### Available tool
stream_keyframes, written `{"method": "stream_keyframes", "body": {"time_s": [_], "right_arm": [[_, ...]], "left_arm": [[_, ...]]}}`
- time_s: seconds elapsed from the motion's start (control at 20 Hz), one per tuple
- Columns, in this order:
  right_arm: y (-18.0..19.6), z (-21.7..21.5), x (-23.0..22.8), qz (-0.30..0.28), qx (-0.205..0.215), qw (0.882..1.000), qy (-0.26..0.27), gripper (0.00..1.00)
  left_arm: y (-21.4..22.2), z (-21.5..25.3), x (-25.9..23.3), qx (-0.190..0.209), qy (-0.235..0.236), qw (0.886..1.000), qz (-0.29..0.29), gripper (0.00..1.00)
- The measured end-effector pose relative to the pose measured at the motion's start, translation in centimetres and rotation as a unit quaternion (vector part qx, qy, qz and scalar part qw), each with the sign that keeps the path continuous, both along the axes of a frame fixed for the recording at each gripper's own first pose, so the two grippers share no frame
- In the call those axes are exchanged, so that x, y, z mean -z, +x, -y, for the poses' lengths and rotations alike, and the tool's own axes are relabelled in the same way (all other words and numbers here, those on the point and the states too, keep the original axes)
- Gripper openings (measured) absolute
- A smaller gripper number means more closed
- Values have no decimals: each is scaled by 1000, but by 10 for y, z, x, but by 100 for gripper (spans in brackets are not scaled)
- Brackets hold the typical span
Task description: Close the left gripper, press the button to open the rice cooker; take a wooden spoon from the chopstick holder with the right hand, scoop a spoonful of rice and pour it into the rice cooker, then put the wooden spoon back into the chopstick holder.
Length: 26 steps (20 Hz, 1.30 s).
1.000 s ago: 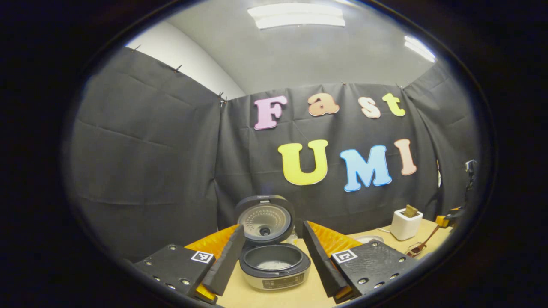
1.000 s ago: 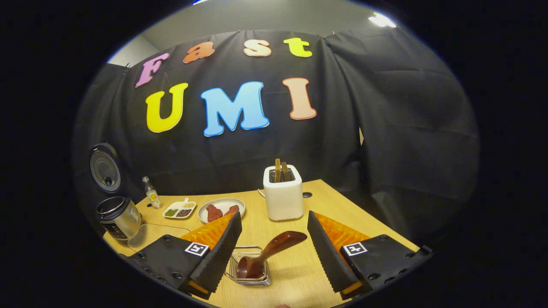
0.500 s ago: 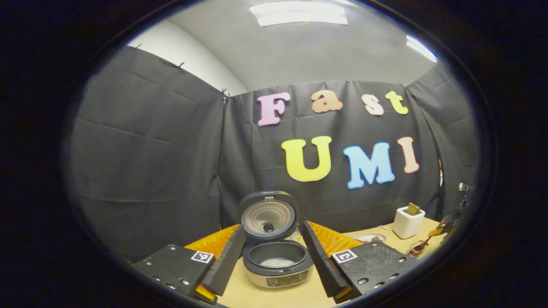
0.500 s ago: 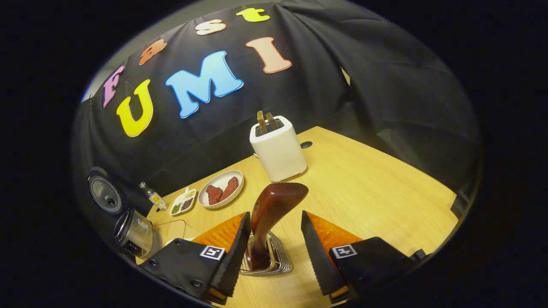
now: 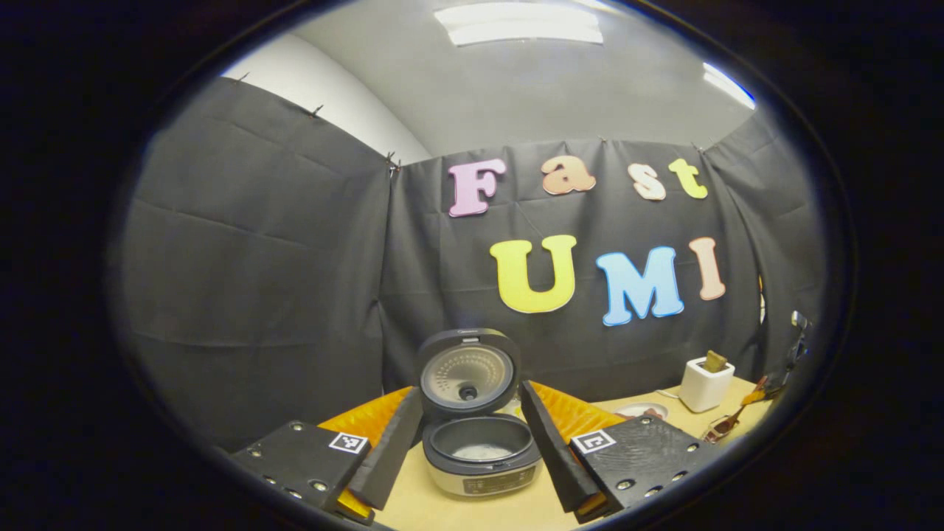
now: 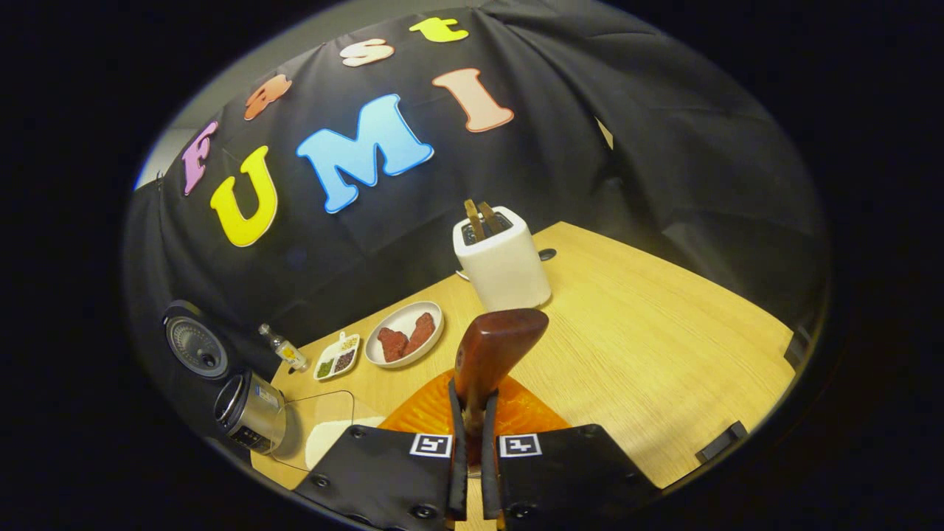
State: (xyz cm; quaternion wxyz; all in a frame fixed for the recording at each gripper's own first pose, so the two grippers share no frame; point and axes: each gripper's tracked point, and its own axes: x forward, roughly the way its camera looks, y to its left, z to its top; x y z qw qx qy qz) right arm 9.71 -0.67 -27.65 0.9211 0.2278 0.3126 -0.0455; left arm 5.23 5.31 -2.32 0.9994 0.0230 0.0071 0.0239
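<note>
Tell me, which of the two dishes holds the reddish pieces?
The round white plate, nearer the toaster; the small divided dish beside it holds little heaps of grains instead.

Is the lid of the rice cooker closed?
No, the lid stands raised behind the rice cooker, and the inner pot is open to view.

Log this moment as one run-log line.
stage: spoon pickup | right gripper: shut on wooden spoon | left gripper: open | rice cooker: lid up
</note>
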Motion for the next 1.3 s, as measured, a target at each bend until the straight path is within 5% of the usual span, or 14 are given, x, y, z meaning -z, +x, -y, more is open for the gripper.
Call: {"method": "stream_keyframes", "body": {"time_s": [0.25,0.45,0.85,1.1,1.3], "right_arm": [[21,-16,-60,62,-23,997,-43,9],[31,-60,-87,90,-54,994,-29,9],[32,-160,-59,75,-141,987,-25,10],[32,-186,-28,69,-180,975,-108,9],[30,-203,-8,78,-218,951,-205,9]], "left_arm": [[1,-7,4,-1,-8,1000,-2,83],[6,-18,6,-6,-11,1000,-4,83],[11,-49,21,-23,-12,999,-19,83],[10,-69,23,-38,-4,999,-22,83],[9,-80,26,-49,-2,999,-25,83]]}}
